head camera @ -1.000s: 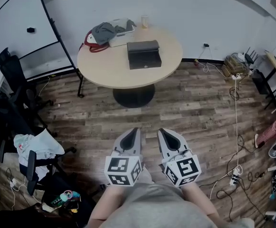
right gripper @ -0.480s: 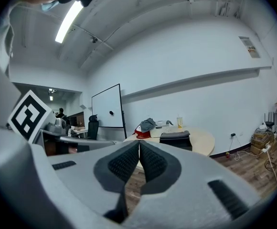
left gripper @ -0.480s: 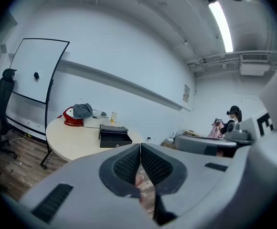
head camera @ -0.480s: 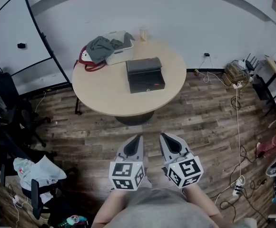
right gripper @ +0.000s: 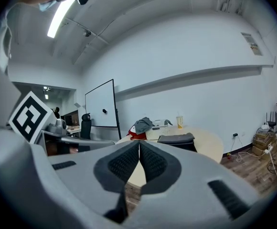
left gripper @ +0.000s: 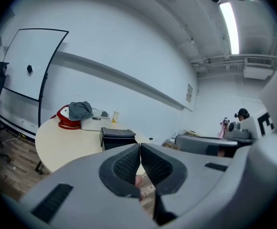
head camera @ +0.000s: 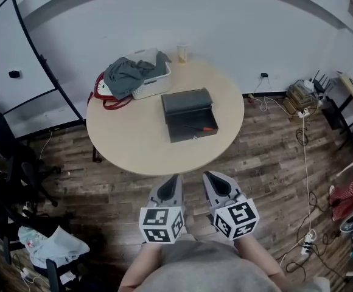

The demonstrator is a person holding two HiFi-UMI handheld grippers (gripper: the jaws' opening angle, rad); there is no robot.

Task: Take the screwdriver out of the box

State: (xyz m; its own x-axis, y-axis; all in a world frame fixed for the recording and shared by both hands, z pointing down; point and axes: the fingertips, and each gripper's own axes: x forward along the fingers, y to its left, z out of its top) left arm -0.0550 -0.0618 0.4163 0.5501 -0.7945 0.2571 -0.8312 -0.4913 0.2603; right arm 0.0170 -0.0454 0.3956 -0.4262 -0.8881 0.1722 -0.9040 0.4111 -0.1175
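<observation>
A black box (head camera: 188,115) stands open on the round beige table (head camera: 128,139), its lid raised at the far side. Inside it lies a screwdriver (head camera: 202,128) with a red handle. My left gripper (head camera: 174,179) and right gripper (head camera: 206,176) hover side by side over the wood floor, just short of the table's near edge, both shut and empty. The left gripper view has its shut jaws (left gripper: 140,147) pointing at the box (left gripper: 117,138). In the right gripper view the shut jaws (right gripper: 139,145) sit left of the box (right gripper: 177,140).
At the table's far side are a white basket (head camera: 147,81) draped with grey cloth, a red item (head camera: 101,92) and a cup (head camera: 182,52). A whiteboard (head camera: 12,72) and dark chairs (head camera: 6,163) stand at the left. Cables (head camera: 304,145) trail across the floor at the right.
The table and box have come nearer and lower in the head view. The box's inside with the screwdriver now shows. Both grippers keep their place in the picture, still shut.
</observation>
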